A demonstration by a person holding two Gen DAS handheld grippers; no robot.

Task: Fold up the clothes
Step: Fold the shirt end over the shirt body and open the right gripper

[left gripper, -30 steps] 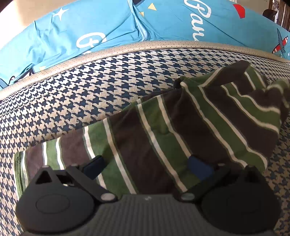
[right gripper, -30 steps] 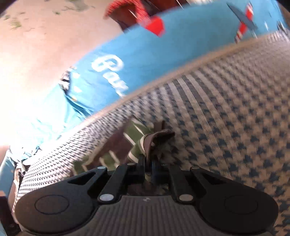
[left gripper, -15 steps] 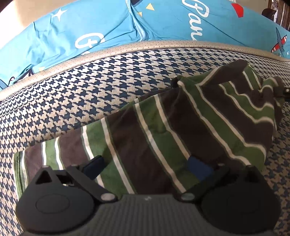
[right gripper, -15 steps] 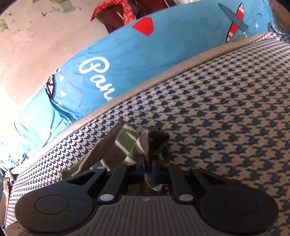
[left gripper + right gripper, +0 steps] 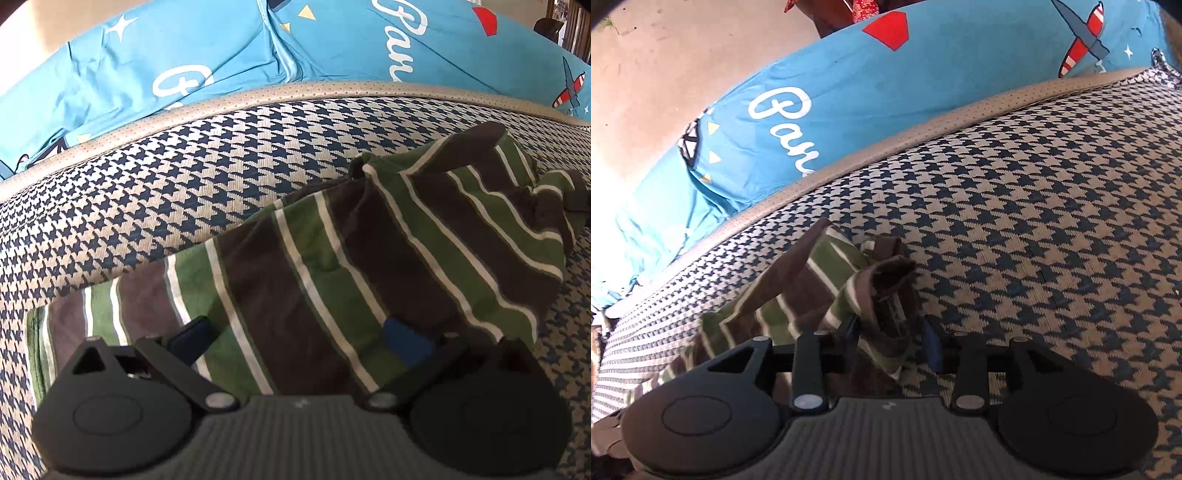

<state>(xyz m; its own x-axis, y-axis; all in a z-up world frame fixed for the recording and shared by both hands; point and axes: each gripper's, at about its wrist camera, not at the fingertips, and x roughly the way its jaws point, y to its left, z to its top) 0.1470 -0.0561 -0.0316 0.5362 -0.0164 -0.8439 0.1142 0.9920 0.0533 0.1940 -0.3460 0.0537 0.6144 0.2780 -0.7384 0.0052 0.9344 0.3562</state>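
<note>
A garment (image 5: 332,258) with green, brown and white stripes lies crumpled on a blue-and-cream houndstooth cushion (image 5: 184,192). My left gripper (image 5: 299,339) hovers open just over its near edge, with the blue pads (image 5: 406,343) wide apart above the cloth. In the right wrist view the garment (image 5: 812,291) ends in a bunched brown corner that stands up between the fingers of my right gripper (image 5: 890,336). Those jaws are parted, and the cloth touches only the left finger (image 5: 849,328).
A beige piped edge (image 5: 295,92) borders the cushion at the back. Behind it lies blue bedding (image 5: 147,66) printed with white script, stars and aeroplanes. Bare houndstooth cushion (image 5: 1052,240) stretches to the right of the garment. A pinkish wall (image 5: 665,74) rises behind.
My right gripper was shut on the garment's bunched corner and has now opened, letting the corner go. The garment's right end has sunk slightly. My left gripper has stayed put.
</note>
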